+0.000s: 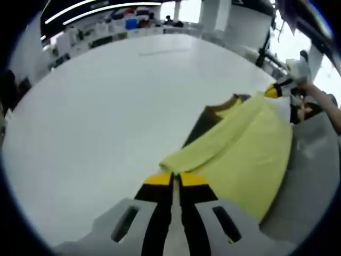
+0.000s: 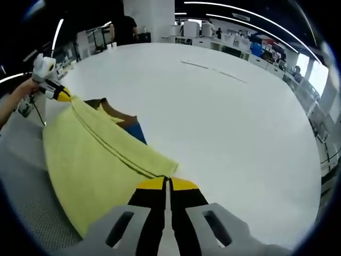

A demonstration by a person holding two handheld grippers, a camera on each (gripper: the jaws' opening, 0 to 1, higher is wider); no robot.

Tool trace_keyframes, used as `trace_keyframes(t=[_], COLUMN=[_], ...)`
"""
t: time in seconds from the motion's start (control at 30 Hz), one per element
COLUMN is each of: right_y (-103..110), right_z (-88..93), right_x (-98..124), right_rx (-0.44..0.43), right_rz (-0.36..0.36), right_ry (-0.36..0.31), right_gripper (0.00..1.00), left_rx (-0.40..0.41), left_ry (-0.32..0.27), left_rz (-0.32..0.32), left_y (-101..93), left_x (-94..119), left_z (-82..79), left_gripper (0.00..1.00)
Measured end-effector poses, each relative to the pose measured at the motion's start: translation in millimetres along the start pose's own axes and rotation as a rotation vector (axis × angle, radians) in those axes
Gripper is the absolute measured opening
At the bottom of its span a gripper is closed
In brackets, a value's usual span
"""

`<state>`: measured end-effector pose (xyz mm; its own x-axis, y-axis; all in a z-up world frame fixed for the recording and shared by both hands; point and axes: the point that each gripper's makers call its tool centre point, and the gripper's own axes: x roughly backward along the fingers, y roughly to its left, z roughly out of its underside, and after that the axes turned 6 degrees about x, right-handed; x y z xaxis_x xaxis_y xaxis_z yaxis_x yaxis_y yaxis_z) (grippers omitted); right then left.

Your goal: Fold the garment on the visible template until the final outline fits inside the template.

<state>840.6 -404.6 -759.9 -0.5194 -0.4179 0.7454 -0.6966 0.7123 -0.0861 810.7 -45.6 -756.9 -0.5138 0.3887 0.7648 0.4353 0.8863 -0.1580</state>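
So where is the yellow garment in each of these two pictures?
Left gripper view: yellow garment runs from bottom centre up to the right.
Right gripper view: yellow garment fills the lower left.
Shared landmark: the white table it lies on.

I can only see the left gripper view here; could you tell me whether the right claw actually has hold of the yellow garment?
Observer: Yes. In the right gripper view the right claw is shut on a corner of the yellow garment.
Operator: Thank you. Is anything lying under the garment on that side?
Observer: A blue patch shows at the garment's far edge, next to a brown piece.
Operator: And what lies beyond the white table?
Observer: A person in dark clothes stands past the table's far edge.
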Motion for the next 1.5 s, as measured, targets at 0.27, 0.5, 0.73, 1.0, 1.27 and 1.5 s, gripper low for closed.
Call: trace_keyframes(t=[0.27, 0.5, 0.73, 1.0, 1.27, 1.5], right_y=[-5, -11, -17, -23, -25, -26], right_z=[-7.3, -13.8, -20.6, -22.9, -23.7, -21.0], right_x=[0, -6, -11, -15, -20, -25], right_rx=[-0.012, -0.003, -0.005, -0.016, -0.03, -0.043], right_rz=[-0.004, 0.0, 0.004, -0.001, 0.001, -0.001], right_ry=[-0.011, -0.003, -0.007, -0.01, -0.012, -0.01], right_gripper=[0.03, 0.02, 0.02, 0.02, 0.02, 0.02], left_rx=[-0.01, -0.013, -0.009, 0.017, 0.041, 0.057], left_ry=[-0.014, -0.025, -0.031, -0.069, -0.078, -0.075], left_rz=[-0.007, -0.002, -0.002, -0.018, -0.026, -0.03], left_y=[4.6, 9.5, 13.5, 19.3, 24.8, 28.1], left_x=[1, 0, -4, -7, -13, -20], left_z=[-9.3, -21.1, -26.4, -33.1, -37.0, -34.6], left_gripper=[0.0, 0.0, 0.0, 0.0, 0.01, 0.01])
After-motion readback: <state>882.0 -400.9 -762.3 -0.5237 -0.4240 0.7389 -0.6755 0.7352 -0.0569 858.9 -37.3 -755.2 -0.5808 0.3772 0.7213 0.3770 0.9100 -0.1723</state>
